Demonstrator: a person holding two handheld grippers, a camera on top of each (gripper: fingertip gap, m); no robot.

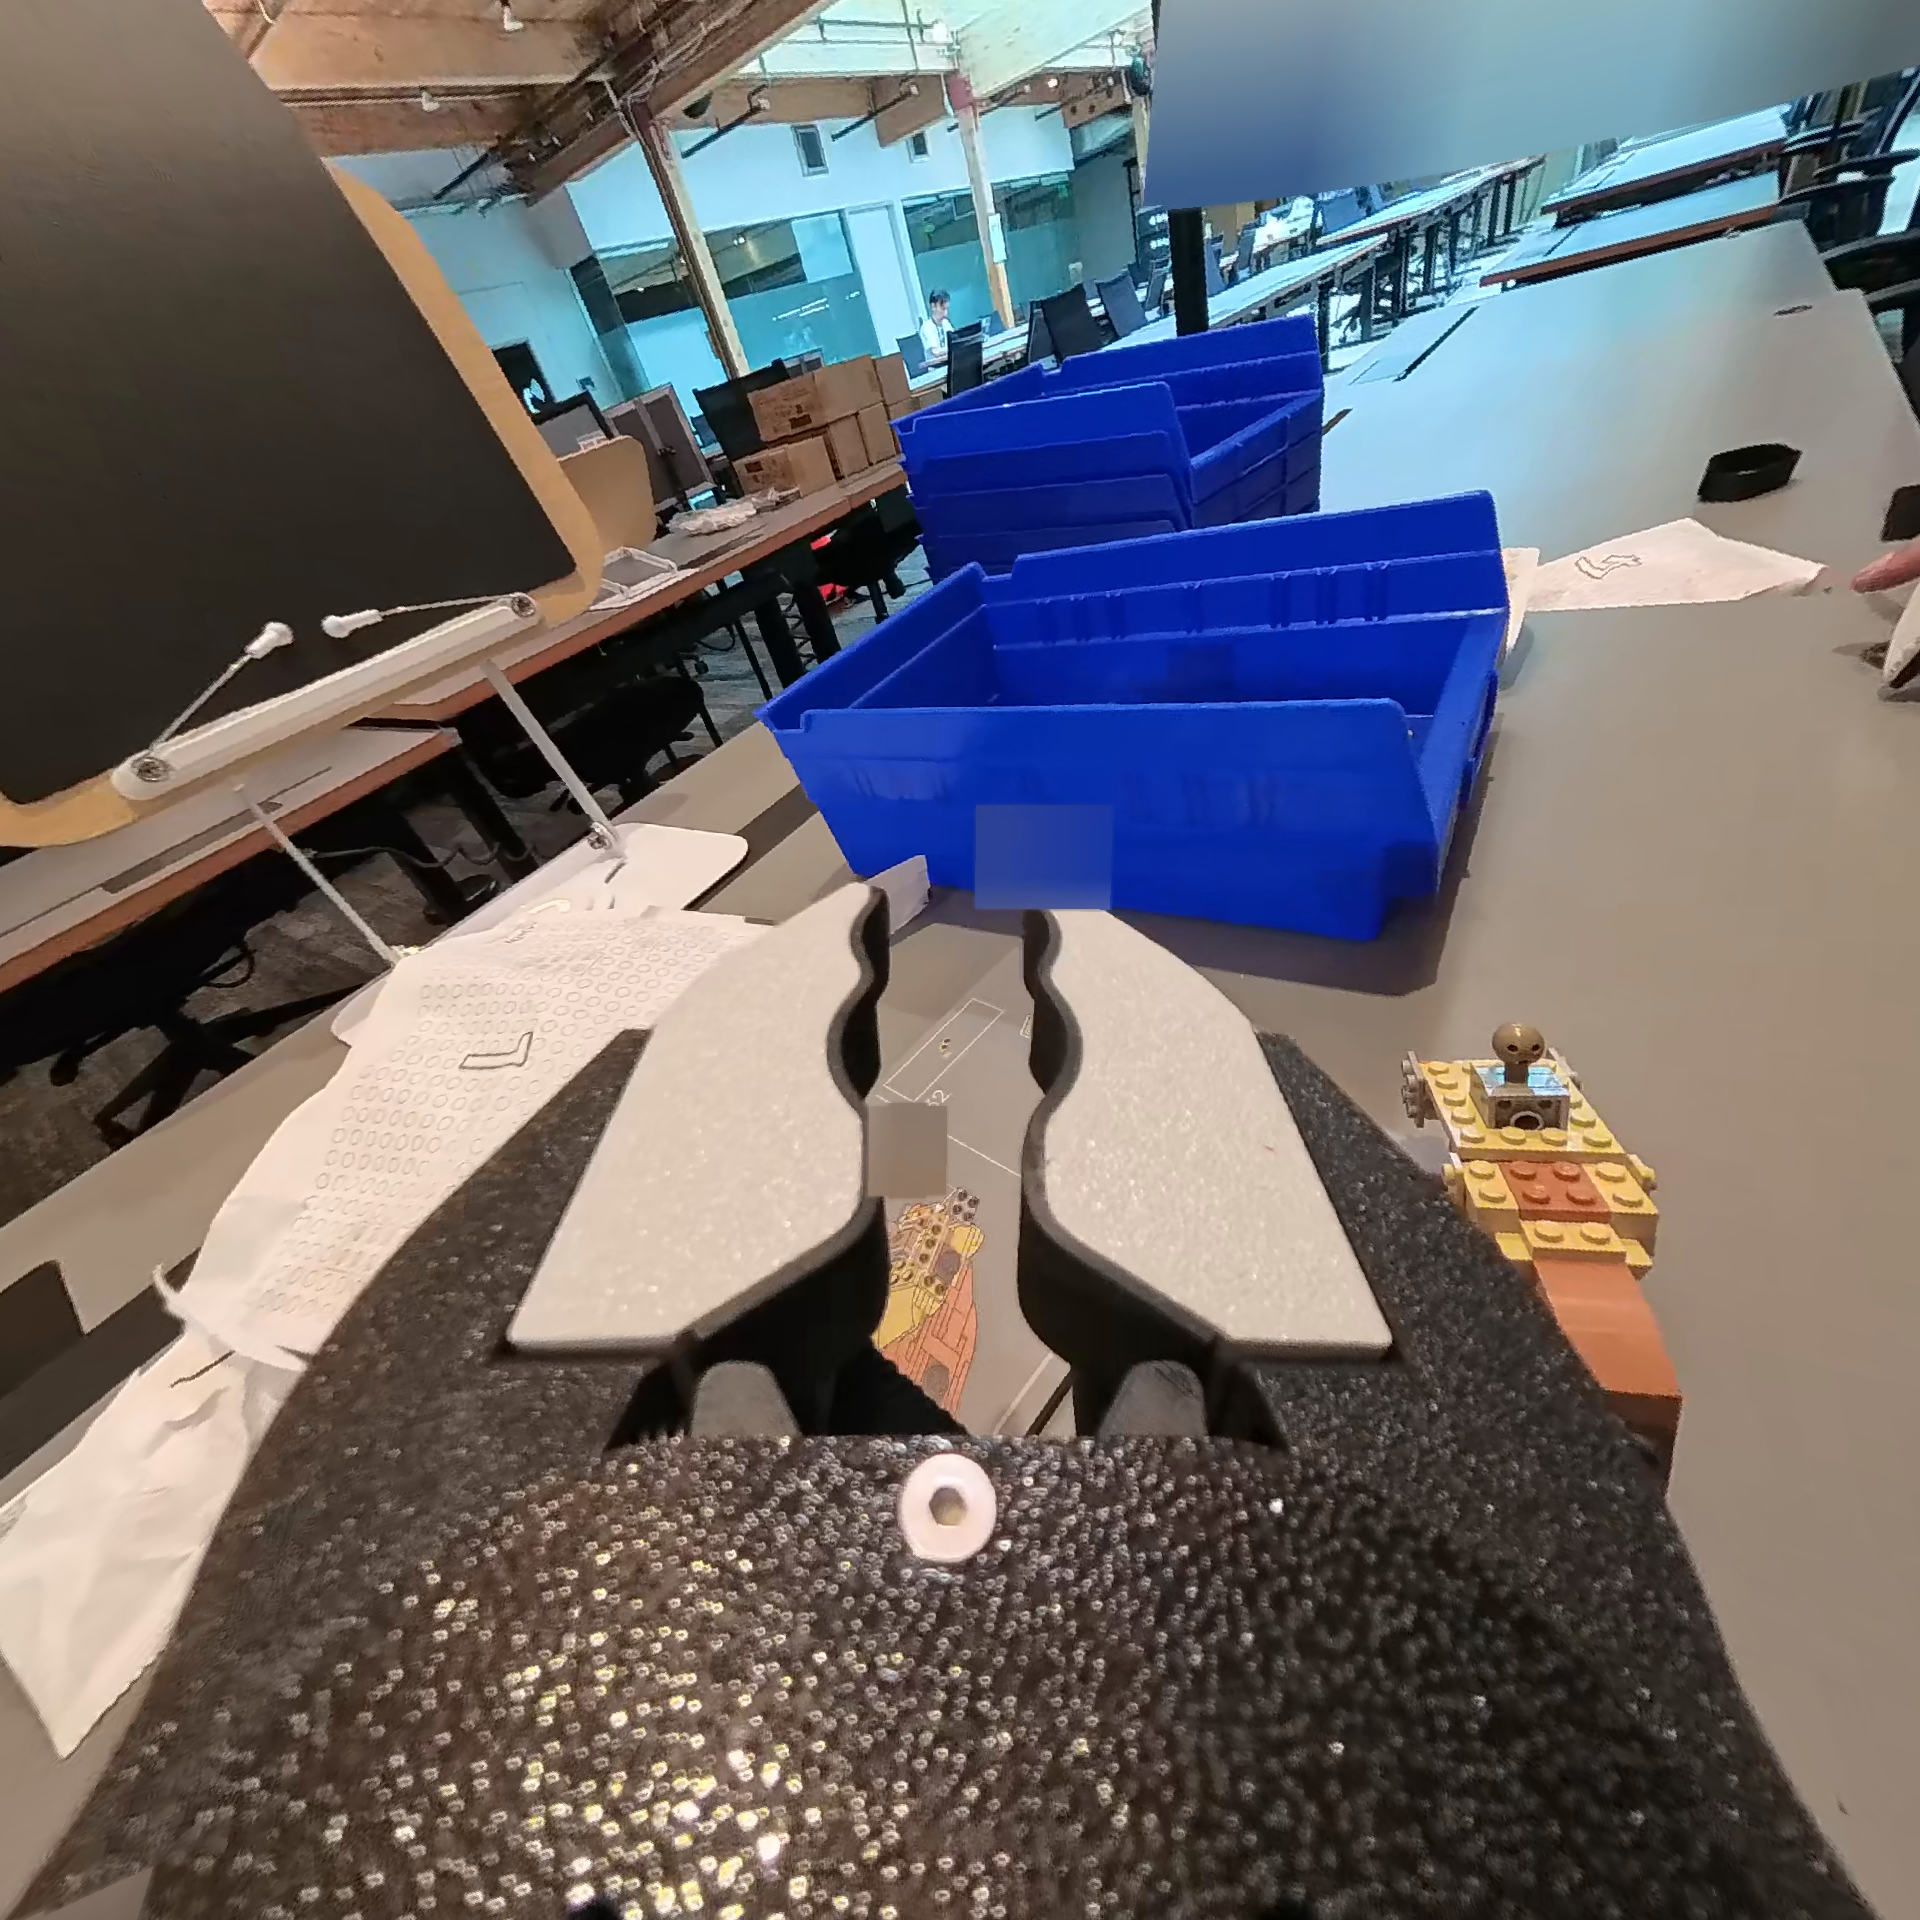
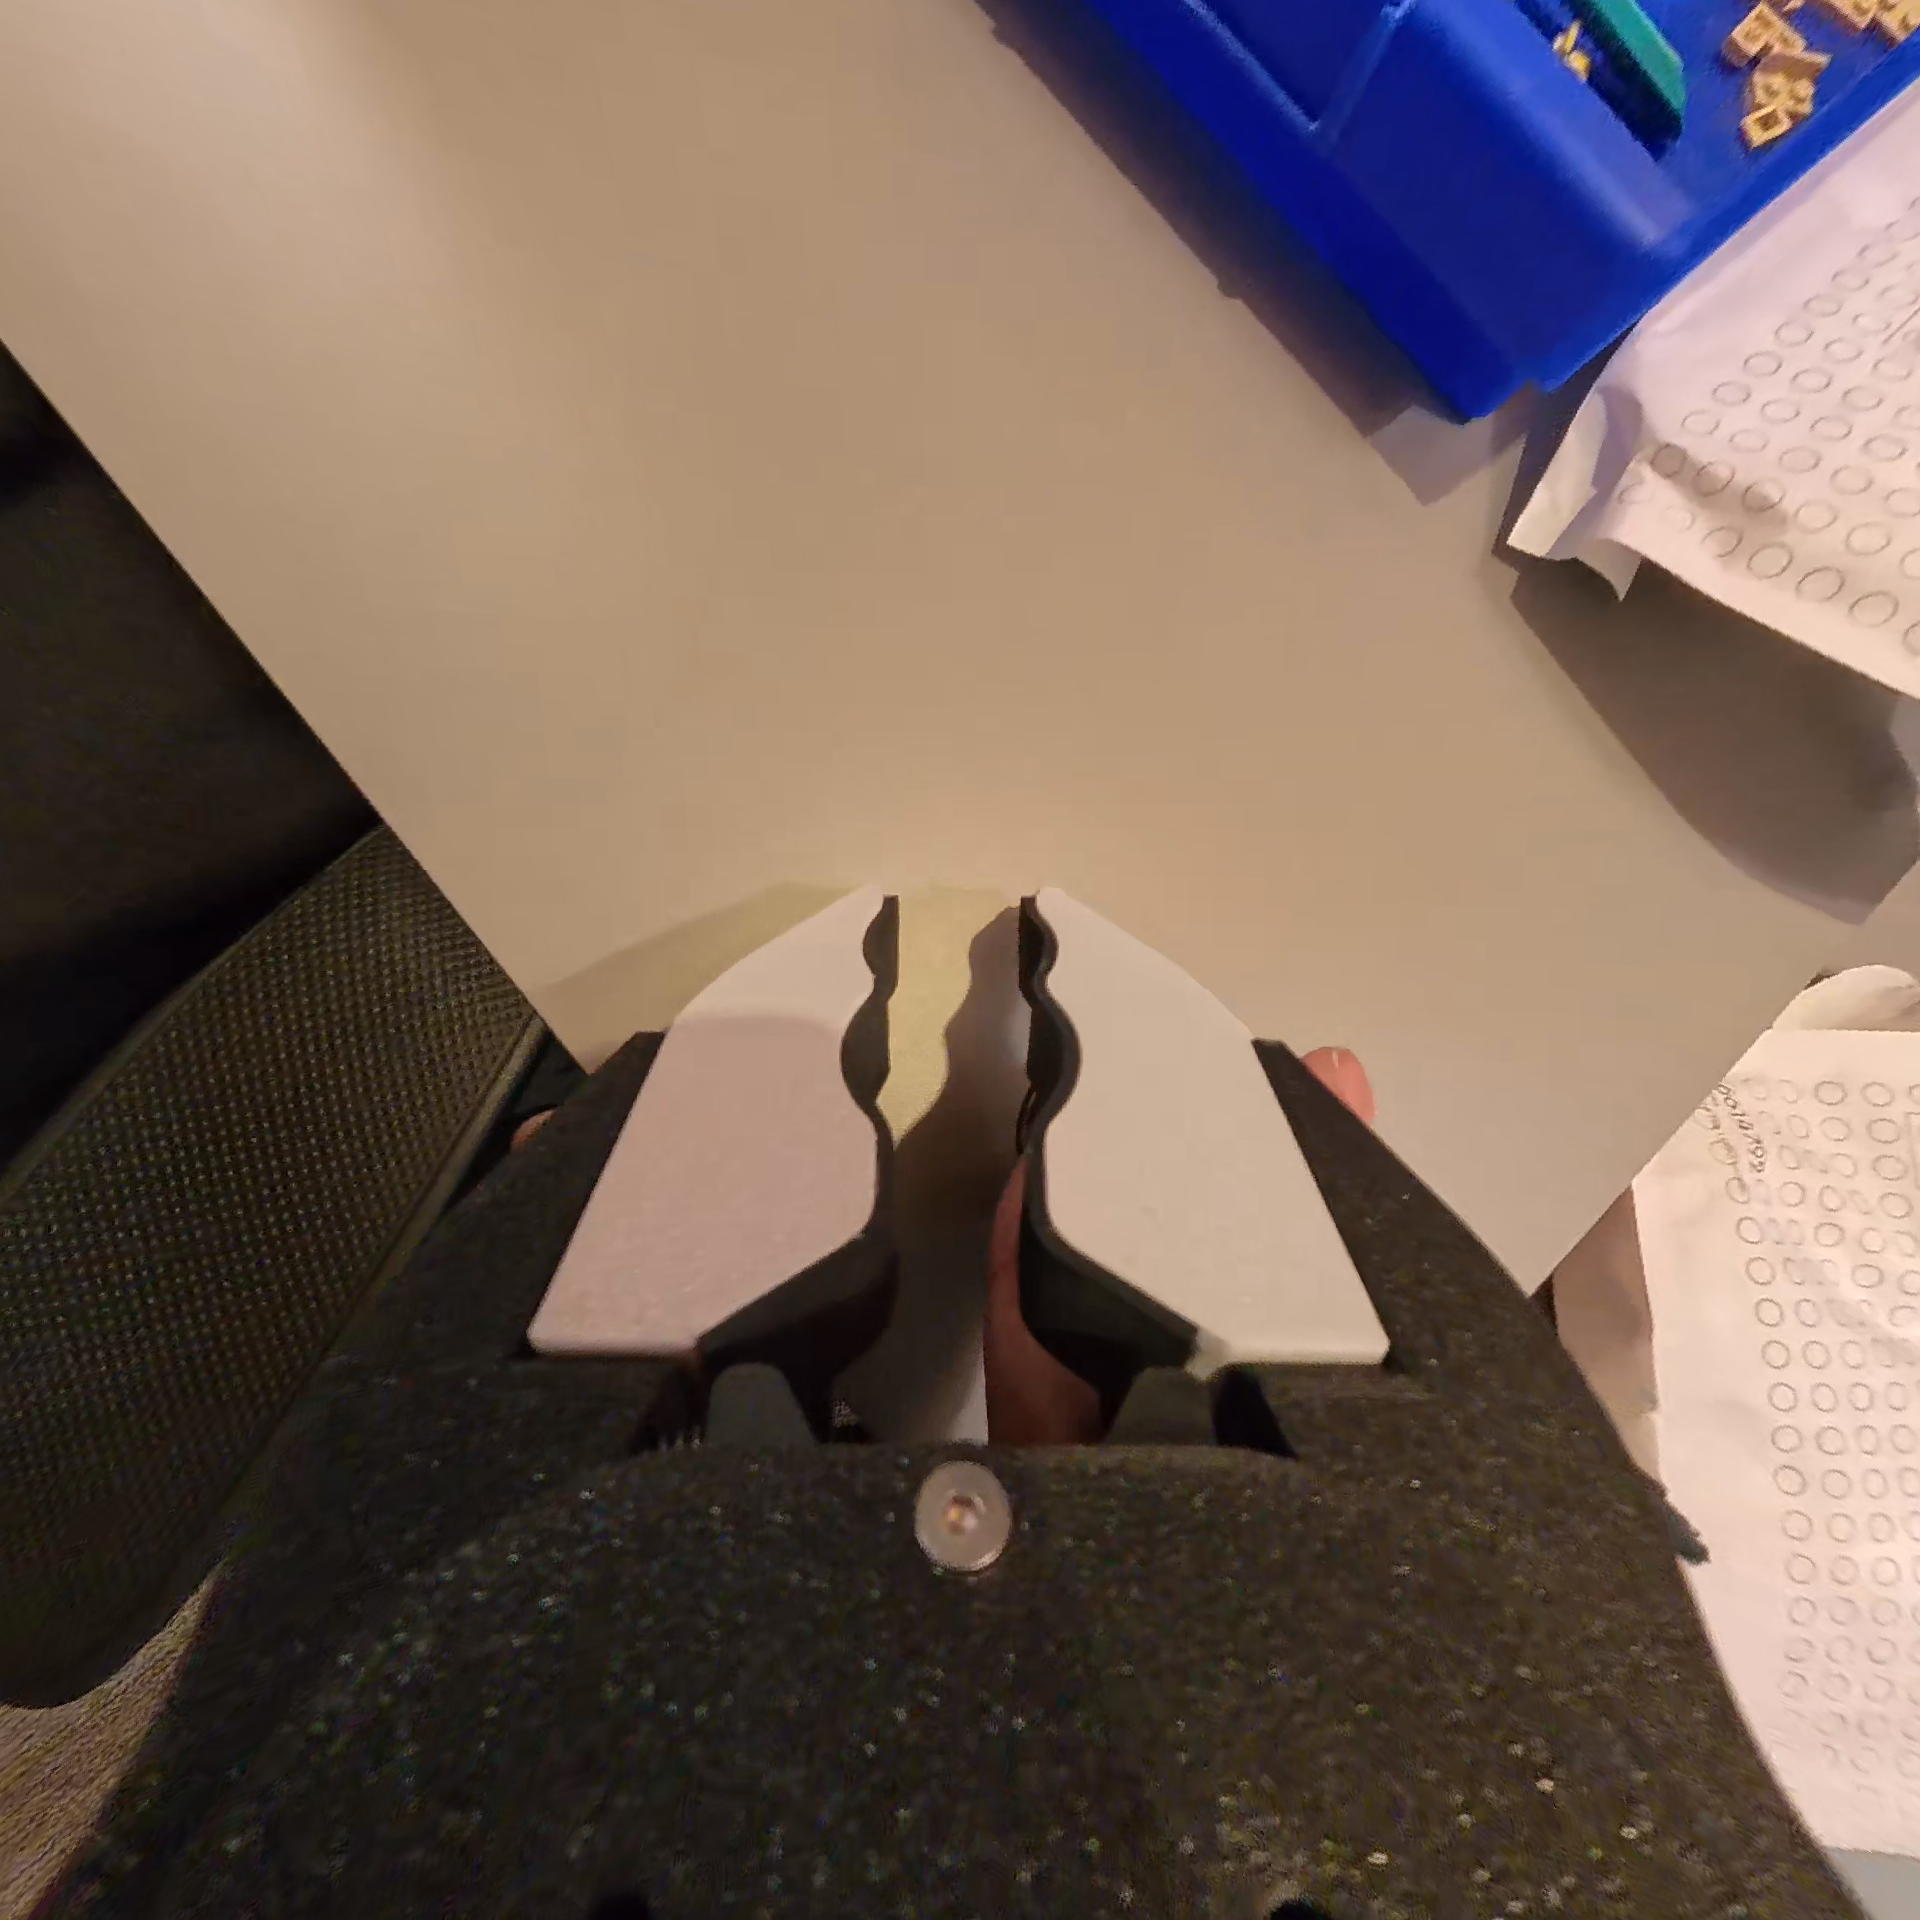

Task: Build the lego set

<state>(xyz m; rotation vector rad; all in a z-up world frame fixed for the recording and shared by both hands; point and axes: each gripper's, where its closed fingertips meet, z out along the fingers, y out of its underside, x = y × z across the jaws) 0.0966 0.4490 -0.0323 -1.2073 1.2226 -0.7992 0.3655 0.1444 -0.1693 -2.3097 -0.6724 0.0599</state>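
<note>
A part-built lego model [image 1: 1527,1164] of yellow, orange and grey bricks, with a brown strip at its near end, sits on the grey table just right of my left gripper [image 1: 956,940]. That gripper is open and empty, above an instruction sheet [image 1: 935,1278] with a drawing of the model. My right gripper [image 2: 956,909] is open and empty, low over the bare table near its front edge. A blue bin [image 2: 1475,197] at the top right of the right wrist view holds small tan bricks [image 2: 1782,73] and a green piece [image 2: 1636,62].
Blue bins [image 1: 1143,727] stand ahead of my left gripper, with a stack of more bins [image 1: 1112,457] behind. White perforated bags lie at the left [image 1: 499,1060] and beside my right gripper [image 2: 1808,1340]. A tilted black board on a white stand [image 1: 208,416] is at far left. A chair [image 2: 229,1195] is below the table edge. Spacing between my two grippers at the tips: around 45 cm.
</note>
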